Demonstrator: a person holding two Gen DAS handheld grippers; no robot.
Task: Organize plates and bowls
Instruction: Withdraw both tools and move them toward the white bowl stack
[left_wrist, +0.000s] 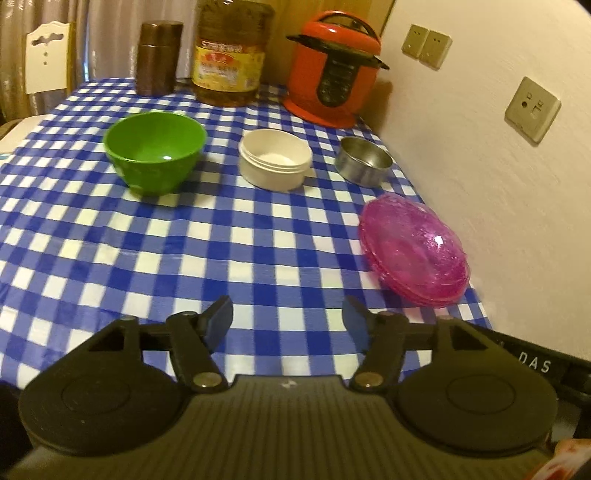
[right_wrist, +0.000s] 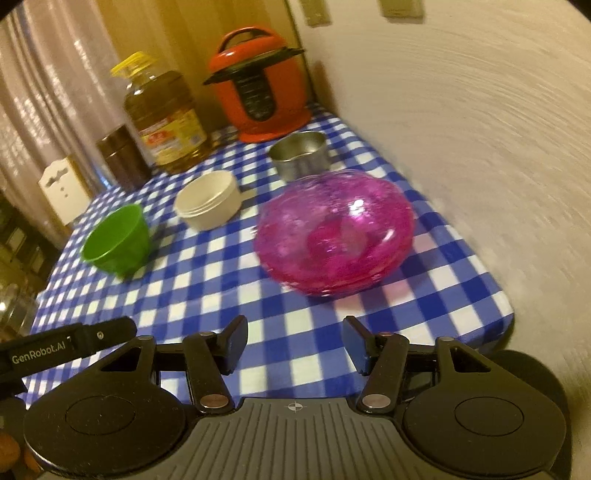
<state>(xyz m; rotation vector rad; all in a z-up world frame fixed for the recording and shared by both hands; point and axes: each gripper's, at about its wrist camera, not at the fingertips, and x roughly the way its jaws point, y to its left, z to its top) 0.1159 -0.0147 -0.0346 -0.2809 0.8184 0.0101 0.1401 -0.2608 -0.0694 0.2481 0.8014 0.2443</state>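
A stack of pink see-through plates (left_wrist: 415, 249) (right_wrist: 334, 232) lies on the blue checked tablecloth (left_wrist: 184, 240) (right_wrist: 207, 280) by the wall. Farther back stand a green bowl (left_wrist: 155, 151) (right_wrist: 116, 240), a white round bowl (left_wrist: 275, 158) (right_wrist: 208, 201) and a small steel bowl (left_wrist: 364, 160) (right_wrist: 300, 154). My left gripper (left_wrist: 288, 319) hovers open over the near cloth, left of the plates, nothing between its fingers. My right gripper (right_wrist: 295, 339) is open too, short of the pink stack, holding nothing. The other gripper's side (right_wrist: 70, 343) shows at the left edge of the right wrist view.
At the table's back stand a red pressure cooker (left_wrist: 332, 70) (right_wrist: 264, 85), a large oil bottle (left_wrist: 232, 55) (right_wrist: 166, 118) and a brown canister (left_wrist: 159, 57) (right_wrist: 123, 157). The wall (left_wrist: 517, 184) runs along the table's right side. A white chair back (left_wrist: 46, 55) is beyond the far left corner.
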